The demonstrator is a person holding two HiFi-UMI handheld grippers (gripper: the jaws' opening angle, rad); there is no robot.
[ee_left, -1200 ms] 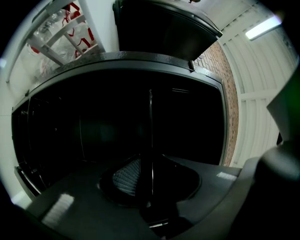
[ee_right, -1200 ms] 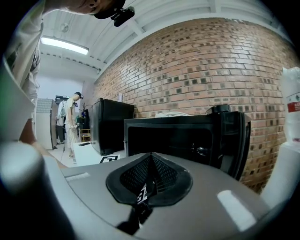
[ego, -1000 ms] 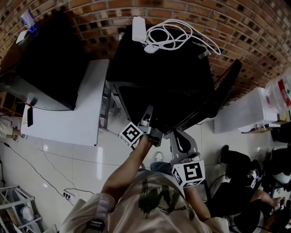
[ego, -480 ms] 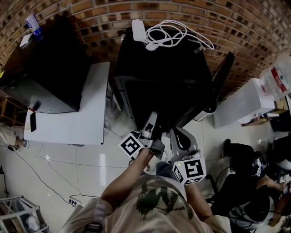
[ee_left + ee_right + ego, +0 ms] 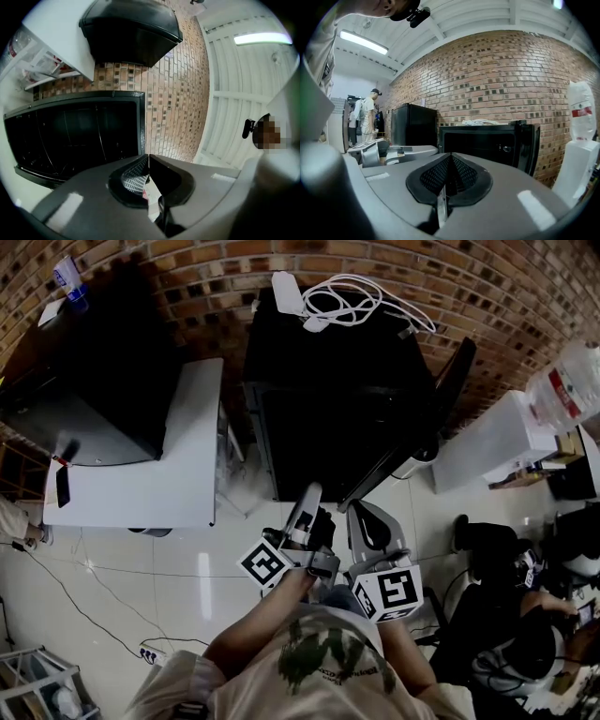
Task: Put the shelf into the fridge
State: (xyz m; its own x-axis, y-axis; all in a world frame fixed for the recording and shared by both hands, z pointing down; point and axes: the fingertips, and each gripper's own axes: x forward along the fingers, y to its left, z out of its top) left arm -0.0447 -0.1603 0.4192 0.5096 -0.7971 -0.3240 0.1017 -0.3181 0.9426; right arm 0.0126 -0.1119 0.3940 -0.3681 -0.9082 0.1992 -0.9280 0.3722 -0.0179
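The black mini fridge (image 5: 337,371) stands against the brick wall with its door (image 5: 452,390) swung open to the right. Its inside (image 5: 319,451) is dark in the head view. In the left gripper view, thin wire lines (image 5: 70,136) show within the opening, but I cannot tell the shelf apart. My left gripper (image 5: 309,495) and right gripper (image 5: 361,514) hover side by side just in front of the opening, over the floor. Both are shut with nothing held. The right gripper view faces the fridge (image 5: 487,140) head-on, and the left gripper (image 5: 375,152) shows at its left.
A white cable and adapter (image 5: 347,301) lie on top of the fridge. A white table (image 5: 141,465) bearing a black box (image 5: 103,362) stands left. A white cabinet (image 5: 487,451) with a water bottle (image 5: 562,381) stands right. A seated person (image 5: 506,615) is at lower right.
Both grippers have drawn back from the fridge opening toward me. The left one was at the fridge's front edge a second ago; now both hang over the floor tiles.
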